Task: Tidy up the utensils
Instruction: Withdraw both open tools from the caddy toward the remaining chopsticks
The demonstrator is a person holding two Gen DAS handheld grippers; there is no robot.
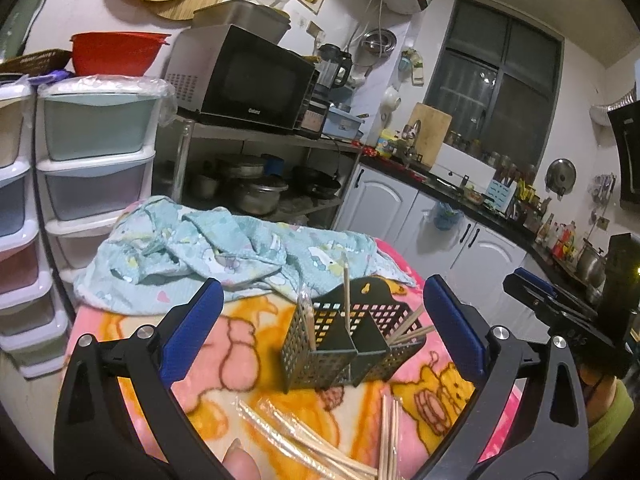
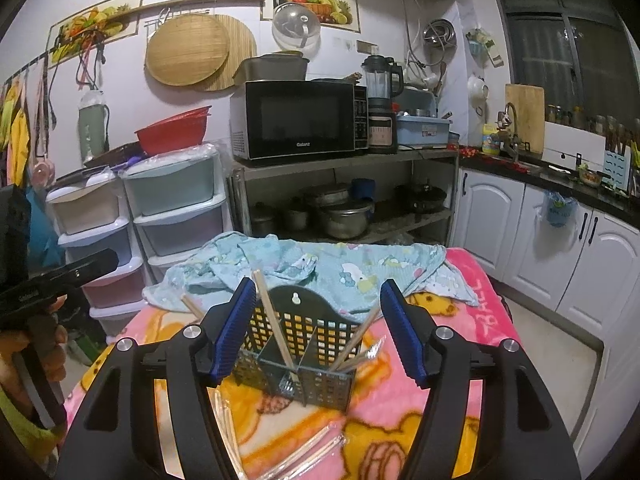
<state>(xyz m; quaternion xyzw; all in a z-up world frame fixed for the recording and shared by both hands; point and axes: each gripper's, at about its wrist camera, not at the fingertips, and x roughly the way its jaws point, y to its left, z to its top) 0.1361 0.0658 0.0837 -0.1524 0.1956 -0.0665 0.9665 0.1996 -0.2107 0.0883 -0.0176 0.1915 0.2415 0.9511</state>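
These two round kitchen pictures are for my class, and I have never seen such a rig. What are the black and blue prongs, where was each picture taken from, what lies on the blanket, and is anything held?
No robot here: a person holds hand tongs in each hand, each with a camera looking along its two blue-padded prongs. One picture is from the left tongs, the other from the right tongs. Each also glimpses the other tongs at its edge.

On the pink cartoon blanket stands a dark perforated holder with several chopsticks leaning in its compartments. More chopsticks in clear wrappers lie loose in front of it, and a crumpled light-blue cloth lies behind.

Both tongs are open and hold nothing.
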